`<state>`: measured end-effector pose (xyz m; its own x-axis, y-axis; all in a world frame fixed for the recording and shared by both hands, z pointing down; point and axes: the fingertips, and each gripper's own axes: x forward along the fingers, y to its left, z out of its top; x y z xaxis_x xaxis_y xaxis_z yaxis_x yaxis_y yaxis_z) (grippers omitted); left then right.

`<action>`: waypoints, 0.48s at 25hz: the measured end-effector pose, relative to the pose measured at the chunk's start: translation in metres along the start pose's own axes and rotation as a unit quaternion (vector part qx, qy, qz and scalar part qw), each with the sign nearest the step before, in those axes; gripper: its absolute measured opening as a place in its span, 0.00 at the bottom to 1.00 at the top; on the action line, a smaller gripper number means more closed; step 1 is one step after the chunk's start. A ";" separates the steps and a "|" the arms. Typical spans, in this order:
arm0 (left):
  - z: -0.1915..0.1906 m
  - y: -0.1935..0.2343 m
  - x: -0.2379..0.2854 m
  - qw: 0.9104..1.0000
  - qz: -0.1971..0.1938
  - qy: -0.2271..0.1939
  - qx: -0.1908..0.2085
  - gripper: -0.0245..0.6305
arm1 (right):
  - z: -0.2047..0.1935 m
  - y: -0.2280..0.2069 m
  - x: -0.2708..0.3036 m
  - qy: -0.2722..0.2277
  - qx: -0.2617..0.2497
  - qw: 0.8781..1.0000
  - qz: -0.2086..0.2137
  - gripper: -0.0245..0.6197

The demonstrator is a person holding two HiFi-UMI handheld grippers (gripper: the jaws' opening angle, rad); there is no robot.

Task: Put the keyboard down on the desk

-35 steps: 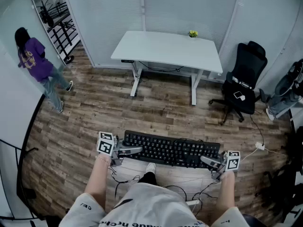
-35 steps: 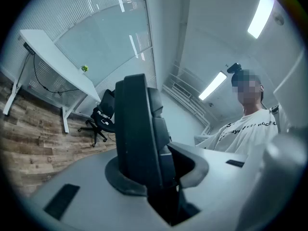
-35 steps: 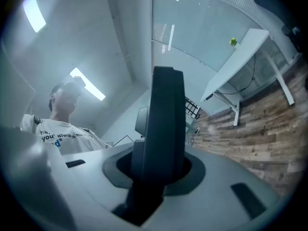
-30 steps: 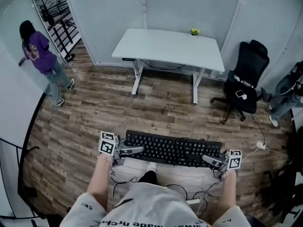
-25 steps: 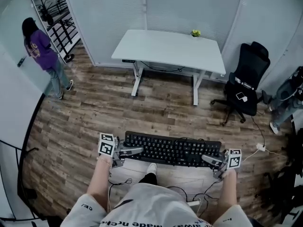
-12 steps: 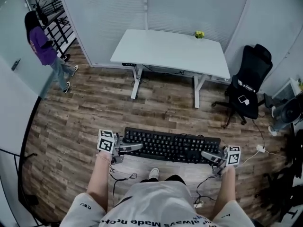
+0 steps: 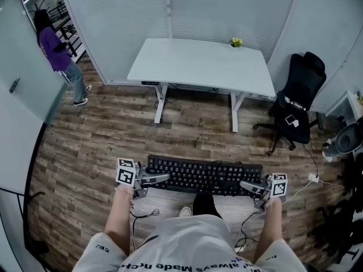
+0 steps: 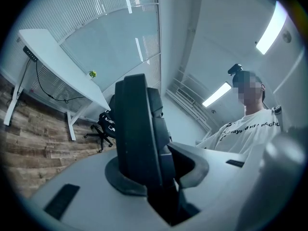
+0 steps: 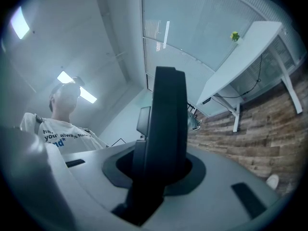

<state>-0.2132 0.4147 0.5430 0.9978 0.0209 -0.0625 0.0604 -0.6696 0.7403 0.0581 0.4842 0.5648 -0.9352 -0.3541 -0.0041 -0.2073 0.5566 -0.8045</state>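
A black keyboard (image 7: 204, 175) hangs level in the air above the wood floor, held at both ends. My left gripper (image 7: 160, 178) is shut on its left end and my right gripper (image 7: 246, 185) is shut on its right end. In the left gripper view the keyboard (image 8: 137, 129) stands edge-on between the jaws. The right gripper view shows the other end of the keyboard (image 9: 166, 124) clamped the same way. The white desk (image 7: 198, 64) stands ahead, some way off, bare except for a small green plant (image 7: 236, 42) at its back right edge.
A black office chair (image 7: 297, 102) stands to the right of the desk. A person in a purple top (image 7: 54, 45) walks at the far left beside a glass partition. Cables and a power strip (image 7: 312, 177) lie on the floor at the right.
The whole view has moved toward the desk, which now sits slightly nearer. The keyboard stays gripped at both ends. The person in purple has walked further away to the upper left.
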 end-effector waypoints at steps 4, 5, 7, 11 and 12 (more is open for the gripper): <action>0.015 0.018 0.012 1.000 0.002 0.001 0.000 0.24 | 0.018 -0.017 -0.003 0.000 0.001 1.000 0.001 0.22; 0.019 0.022 0.016 1.000 0.002 0.001 0.000 0.24 | 0.024 -0.021 -0.005 -0.001 0.001 1.000 0.001 0.22; 0.029 0.031 0.025 1.000 0.001 0.003 0.000 0.24 | 0.035 -0.031 -0.010 -0.003 0.001 1.000 0.001 0.22; 0.053 0.055 0.040 1.000 0.003 0.005 -0.004 0.24 | 0.063 -0.054 -0.012 -0.006 0.004 1.000 0.002 0.22; 0.059 0.061 0.044 1.000 0.003 0.006 -0.005 0.24 | 0.070 -0.060 -0.013 -0.006 0.005 1.000 0.002 0.22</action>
<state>-0.1668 0.3310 0.5457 0.9984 0.0259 -0.0508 0.0552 -0.6620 0.7474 0.1031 0.4027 0.5717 -0.9325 -0.3609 -0.0151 -0.1998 0.5500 -0.8109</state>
